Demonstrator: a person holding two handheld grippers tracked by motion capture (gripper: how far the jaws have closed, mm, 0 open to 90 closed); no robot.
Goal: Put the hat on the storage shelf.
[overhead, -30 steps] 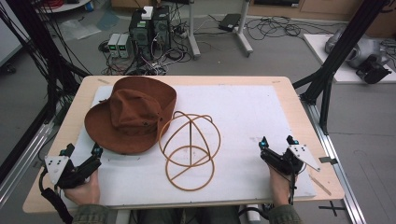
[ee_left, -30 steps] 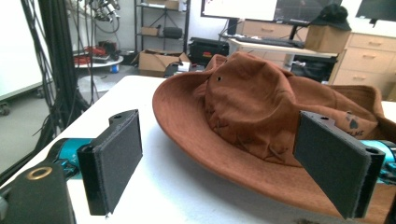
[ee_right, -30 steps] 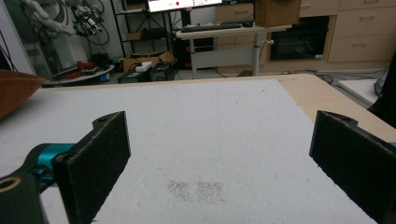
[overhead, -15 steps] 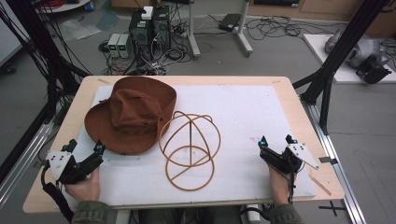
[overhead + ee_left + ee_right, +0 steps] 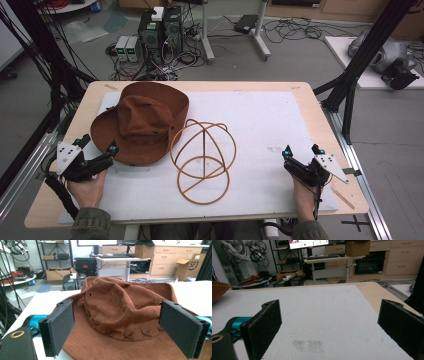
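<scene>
Brown hat looks soft and floppy, so I'd pinch its brim. Left gripper and right gripper both gape wide, holding nothing.

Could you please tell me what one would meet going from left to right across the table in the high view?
left gripper → brown hat → wire hat stand → right gripper

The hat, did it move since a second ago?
No. The brown hat sits in the same spot, its brim against the wire hat stand, same as before.
</scene>
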